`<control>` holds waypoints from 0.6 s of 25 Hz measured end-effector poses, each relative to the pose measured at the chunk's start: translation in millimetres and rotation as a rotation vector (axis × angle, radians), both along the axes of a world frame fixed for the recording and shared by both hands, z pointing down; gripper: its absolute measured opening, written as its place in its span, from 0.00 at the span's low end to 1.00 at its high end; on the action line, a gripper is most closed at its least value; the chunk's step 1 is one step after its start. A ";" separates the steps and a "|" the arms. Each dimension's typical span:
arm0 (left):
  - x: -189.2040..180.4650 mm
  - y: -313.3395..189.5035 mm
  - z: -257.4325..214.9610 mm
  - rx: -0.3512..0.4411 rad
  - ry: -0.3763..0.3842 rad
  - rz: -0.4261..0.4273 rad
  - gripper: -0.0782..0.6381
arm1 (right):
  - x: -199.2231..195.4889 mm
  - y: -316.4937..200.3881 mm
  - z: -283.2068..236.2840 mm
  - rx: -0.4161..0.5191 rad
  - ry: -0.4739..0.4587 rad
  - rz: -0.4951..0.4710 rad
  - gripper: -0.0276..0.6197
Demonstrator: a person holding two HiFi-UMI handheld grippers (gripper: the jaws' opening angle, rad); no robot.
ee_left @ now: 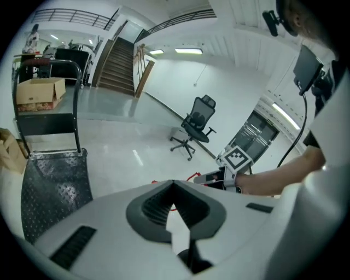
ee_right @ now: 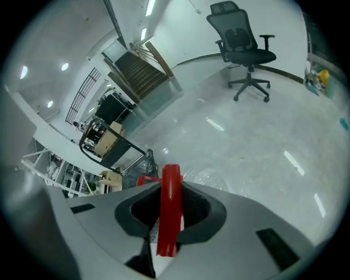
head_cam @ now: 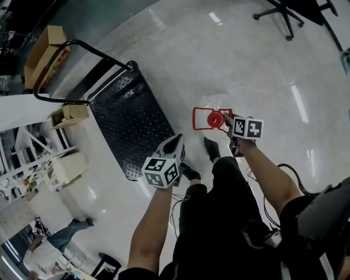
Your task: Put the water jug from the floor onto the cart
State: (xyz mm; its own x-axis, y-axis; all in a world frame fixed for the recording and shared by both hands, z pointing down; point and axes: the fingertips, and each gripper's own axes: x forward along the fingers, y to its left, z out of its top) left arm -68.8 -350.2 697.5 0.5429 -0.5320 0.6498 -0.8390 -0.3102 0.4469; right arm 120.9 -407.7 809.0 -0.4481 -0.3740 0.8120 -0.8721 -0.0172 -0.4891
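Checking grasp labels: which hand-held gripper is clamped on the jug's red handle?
The right hand-held gripper: its jaws pinch the red handle. The left hand-held gripper grips nothing.

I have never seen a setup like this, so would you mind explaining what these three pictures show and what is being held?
There is no robot here: a person holds a two-jaw gripper in each hand. One picture comes from a camera on the person's head, looking down at the floor. The other two come from cameras riding on the grippers, each looking along its own jaws. The right gripper is clamped on the red handle of a clear water jug. The left gripper has its jaws together, with nothing in them. A black cart stands on the floor at the head view's left, and an office chair stands farther off.
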 end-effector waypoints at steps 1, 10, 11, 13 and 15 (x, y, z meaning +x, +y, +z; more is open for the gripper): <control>-3.7 1.2 -14.4 0.022 0.003 -0.015 0.10 | -0.9 -0.7 -15.4 0.011 -0.003 -0.013 0.16; -64.1 6.8 -122.0 0.235 -0.008 -0.129 0.10 | -69.1 -20.8 -135.7 0.153 -0.074 -0.141 0.16; -70.3 9.9 -130.7 0.249 -0.009 -0.141 0.10 | -79.0 -21.8 -147.5 0.165 -0.087 -0.152 0.16; -86.9 17.6 -145.6 0.273 -0.014 -0.175 0.10 | -101.5 -24.8 -169.4 0.190 -0.112 -0.175 0.16; -109.8 24.8 -159.4 0.298 -0.023 -0.220 0.10 | -130.3 -31.5 -189.9 0.216 -0.135 -0.210 0.16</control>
